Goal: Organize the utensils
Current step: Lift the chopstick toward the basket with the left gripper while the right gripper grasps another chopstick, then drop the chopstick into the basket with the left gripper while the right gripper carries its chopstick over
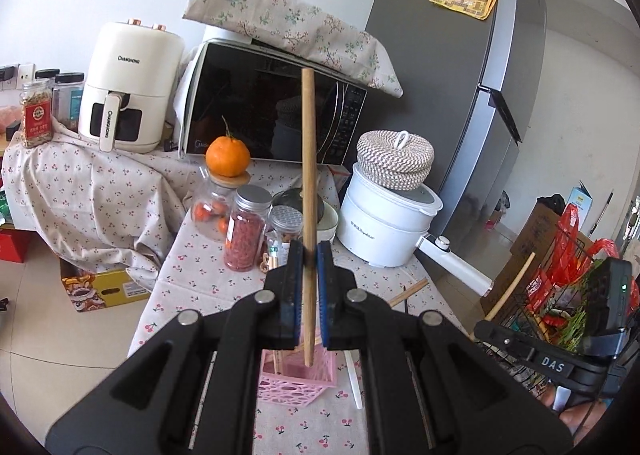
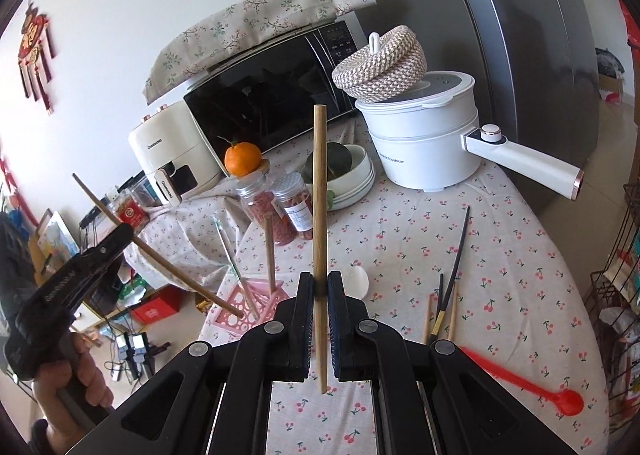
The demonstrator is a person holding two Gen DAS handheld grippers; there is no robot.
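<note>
Left tool (image 1: pixel 310 253): clamped on a chopstick (image 1: pixel 308 175), long axis 12-to-6, tip just above the pink basket (image 1: pixel 298 383) at 6.
Right tool (image 2: pixel 320 285): clamped on another chopstick (image 2: pixel 319 191); basket at 10, farther.

Jars (image 2: pixel 280 211) stand behind the utensil basket (image 2: pixel 256 305).

Each fisheye camera sat just behind its own gripper's fingers, looking forward and down over the table. Both views shared the microwave (image 1: pixel 272 111) (image 2: pixel 272 95), white pot (image 1: pixel 384 223) (image 2: pixel 428 143) and pink basket (image 1: pixel 296 383) (image 2: pixel 256 303).
</note>
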